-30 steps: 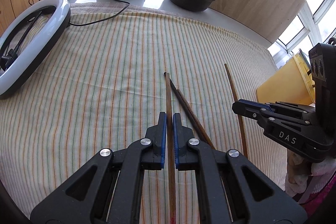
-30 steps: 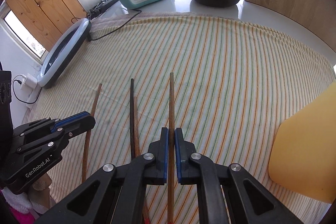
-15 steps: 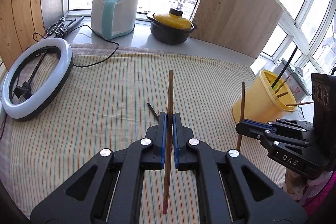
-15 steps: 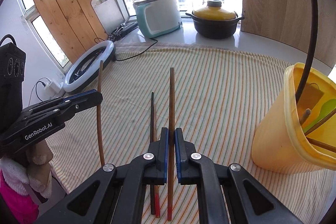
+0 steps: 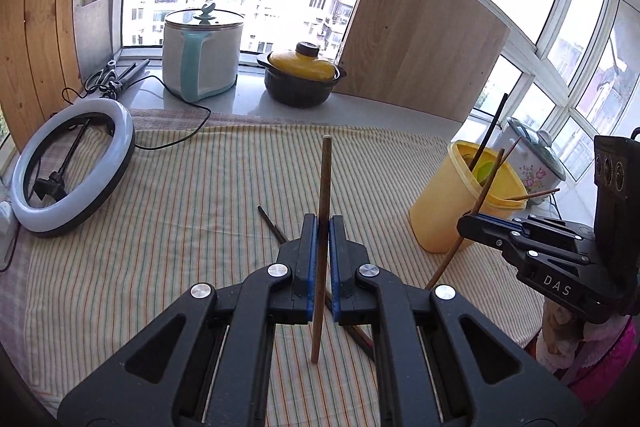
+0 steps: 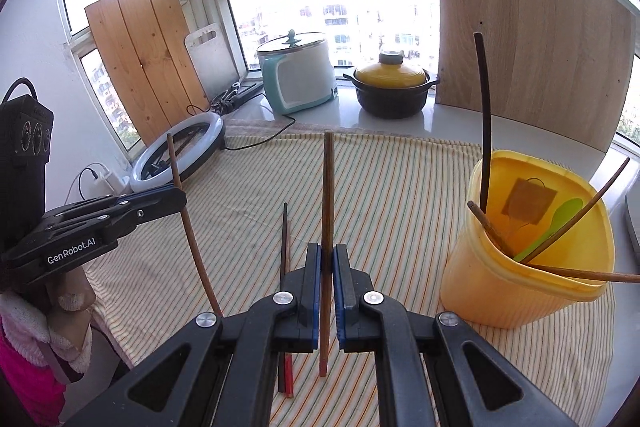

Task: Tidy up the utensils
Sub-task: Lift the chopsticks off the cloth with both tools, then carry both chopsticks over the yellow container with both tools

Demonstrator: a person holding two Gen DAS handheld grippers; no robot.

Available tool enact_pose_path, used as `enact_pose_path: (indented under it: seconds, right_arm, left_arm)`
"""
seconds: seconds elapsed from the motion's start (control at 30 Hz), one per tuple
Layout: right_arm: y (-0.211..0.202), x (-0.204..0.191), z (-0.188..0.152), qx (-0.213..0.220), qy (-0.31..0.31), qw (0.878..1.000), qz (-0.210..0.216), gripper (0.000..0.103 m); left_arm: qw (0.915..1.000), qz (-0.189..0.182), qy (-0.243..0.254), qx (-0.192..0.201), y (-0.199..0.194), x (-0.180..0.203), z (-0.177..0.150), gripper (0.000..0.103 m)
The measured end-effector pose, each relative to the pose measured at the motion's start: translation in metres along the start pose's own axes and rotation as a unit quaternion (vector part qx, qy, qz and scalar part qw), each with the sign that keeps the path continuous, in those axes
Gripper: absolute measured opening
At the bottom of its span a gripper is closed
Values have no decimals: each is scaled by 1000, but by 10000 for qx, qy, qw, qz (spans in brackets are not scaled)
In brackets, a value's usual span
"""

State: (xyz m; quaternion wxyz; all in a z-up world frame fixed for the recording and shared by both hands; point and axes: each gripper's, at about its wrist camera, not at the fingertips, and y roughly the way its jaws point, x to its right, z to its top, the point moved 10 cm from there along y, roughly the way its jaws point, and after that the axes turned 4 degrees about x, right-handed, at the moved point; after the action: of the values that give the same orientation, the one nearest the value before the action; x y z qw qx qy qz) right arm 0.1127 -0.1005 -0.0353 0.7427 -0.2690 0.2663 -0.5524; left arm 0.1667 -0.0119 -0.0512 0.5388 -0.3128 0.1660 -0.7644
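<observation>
My left gripper [image 5: 323, 223] is shut on a brown wooden chopstick [image 5: 323, 195] and holds it upright above the striped cloth [image 5: 200, 211]. My right gripper [image 6: 327, 251] is shut on a second brown chopstick [image 6: 328, 187], also upright; it shows in the left wrist view [image 5: 464, 223] too. A dark pair of chopsticks [image 6: 285, 267] lies flat on the cloth between the grippers. The yellow utensil tub [image 6: 520, 267] stands at the right with several chopsticks and a green spoon [image 6: 556, 223] in it.
A ring light [image 5: 68, 171] lies at the cloth's left edge with its cable. A teal rice cooker [image 5: 200, 55], a black pot with a yellow lid [image 5: 302, 79] and a wooden board [image 5: 420, 39] stand on the sill behind. A floral cooker [image 5: 536, 163] is behind the tub.
Both grippers have lifted their chopsticks off the cloth and tilted them upright. The yellow tub has come into full view at the right. The dark pair stays on the cloth.
</observation>
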Motion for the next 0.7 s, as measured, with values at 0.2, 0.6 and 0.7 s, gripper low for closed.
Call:
enact_pose_path:
  seconds: [0.2, 0.6, 0.7]
  right_arm:
    - [-18, -3, 8, 297, 8, 9996, 42, 3]
    - [-65, 8, 30, 801, 130, 9967, -25, 3]
    - [-79, 14, 36, 948, 173, 9953, -76, 3]
  left_arm:
    - [9997, -87, 102, 191, -12, 12, 11, 4]
    - [9981, -264, 348, 429, -23, 40, 32, 4]
    - [9976, -321, 393, 467, -25, 48, 36, 4]
